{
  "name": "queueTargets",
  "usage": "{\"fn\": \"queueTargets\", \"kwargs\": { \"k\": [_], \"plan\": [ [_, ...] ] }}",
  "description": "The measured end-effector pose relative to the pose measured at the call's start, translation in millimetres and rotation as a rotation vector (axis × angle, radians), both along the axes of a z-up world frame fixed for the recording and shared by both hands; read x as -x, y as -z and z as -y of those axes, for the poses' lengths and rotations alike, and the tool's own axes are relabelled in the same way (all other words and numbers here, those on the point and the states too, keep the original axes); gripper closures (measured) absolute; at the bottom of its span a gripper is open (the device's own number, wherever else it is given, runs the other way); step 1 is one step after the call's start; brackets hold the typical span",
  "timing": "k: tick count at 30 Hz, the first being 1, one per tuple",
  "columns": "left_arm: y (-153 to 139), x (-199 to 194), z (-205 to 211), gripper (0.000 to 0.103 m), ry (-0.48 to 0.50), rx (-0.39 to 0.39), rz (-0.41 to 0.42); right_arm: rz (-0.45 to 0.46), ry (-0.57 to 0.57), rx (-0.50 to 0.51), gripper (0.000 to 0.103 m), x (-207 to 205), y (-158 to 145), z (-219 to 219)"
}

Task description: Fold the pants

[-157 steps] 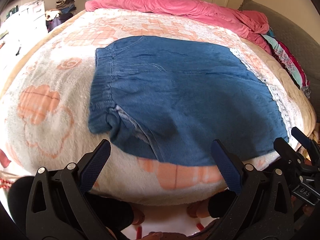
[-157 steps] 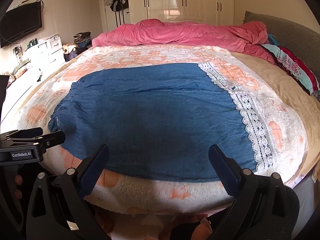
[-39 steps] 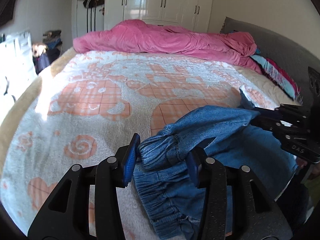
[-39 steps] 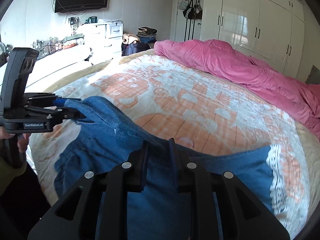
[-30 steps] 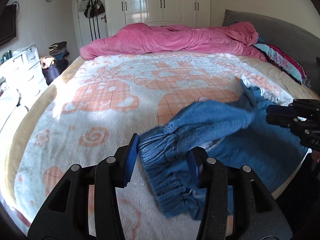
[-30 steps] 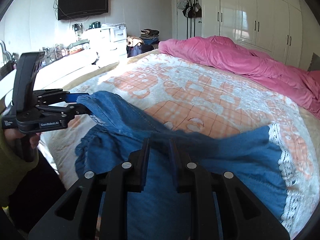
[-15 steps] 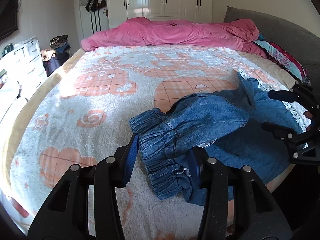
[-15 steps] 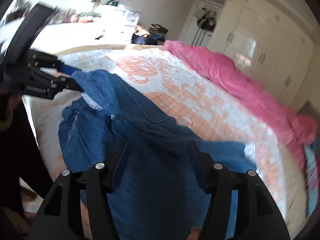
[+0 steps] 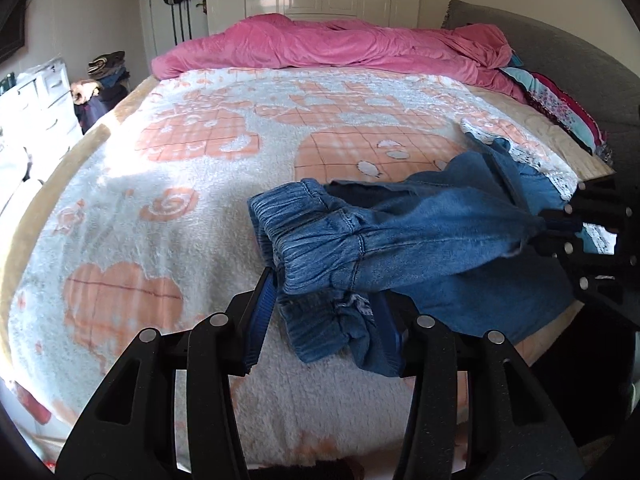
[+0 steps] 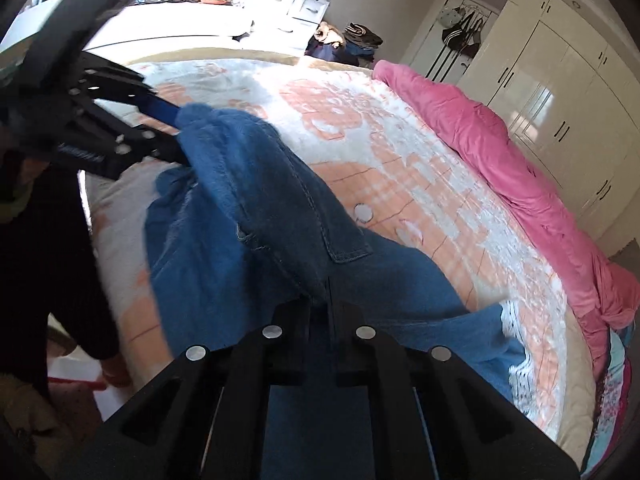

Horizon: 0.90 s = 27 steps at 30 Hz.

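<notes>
Blue denim pants (image 9: pixel 400 232) with a gathered waistband and white lace hems lie partly lifted at the near edge of the bed. My left gripper (image 9: pixel 324 304) is shut on the bunched waistband. My right gripper (image 10: pixel 320 304) is shut on a fold of the pants (image 10: pixel 280 216) and also shows at the right of the left wrist view (image 9: pixel 560 224). The fabric stretches between the two grippers above the lower layer. The left gripper shows in the right wrist view (image 10: pixel 160 120) at the upper left.
The bed is covered by a white and orange fleece blanket (image 9: pixel 192 168). A pink duvet (image 9: pixel 340 44) is heaped at the far side. A grey headboard (image 9: pixel 560 64) stands at the right, white wardrobes (image 10: pixel 560 80) behind, a white dresser (image 9: pixel 36 92) at the left.
The right gripper has shut on the pants after standing open half a second ago. The waistband has been drawn further over the lower layer. The left gripper keeps its hold.
</notes>
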State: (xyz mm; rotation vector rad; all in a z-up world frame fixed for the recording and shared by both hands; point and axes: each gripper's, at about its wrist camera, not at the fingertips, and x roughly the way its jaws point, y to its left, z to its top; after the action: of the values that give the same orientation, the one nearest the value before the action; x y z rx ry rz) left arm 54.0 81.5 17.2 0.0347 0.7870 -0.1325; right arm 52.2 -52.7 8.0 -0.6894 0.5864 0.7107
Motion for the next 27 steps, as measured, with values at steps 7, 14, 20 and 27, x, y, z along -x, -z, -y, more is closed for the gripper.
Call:
{"fn": "queueTargets", "kwargs": {
  "k": [7, 14, 20, 27],
  "plan": [
    [24, 7, 1, 0.06, -0.028, -0.007, -0.078, -0.086, 0.004, -0.027, 0.097, 21, 25, 0],
    [29, 21, -16, 0.06, -0.05, 0.092, -0.11, -0.165, 0.069, -0.094, 0.096, 22, 47, -2],
    [-5, 43, -25, 0.06, -0.09, 0.108, -0.022, -0.191, 0.057, -0.198, 0.096, 33, 36, 4],
    [-20, 20, 3, 0.06, -0.032, 0.126, 0.005, -0.185, 0.066, -0.178, 0.092, 41, 47, 0]
  ]
}}
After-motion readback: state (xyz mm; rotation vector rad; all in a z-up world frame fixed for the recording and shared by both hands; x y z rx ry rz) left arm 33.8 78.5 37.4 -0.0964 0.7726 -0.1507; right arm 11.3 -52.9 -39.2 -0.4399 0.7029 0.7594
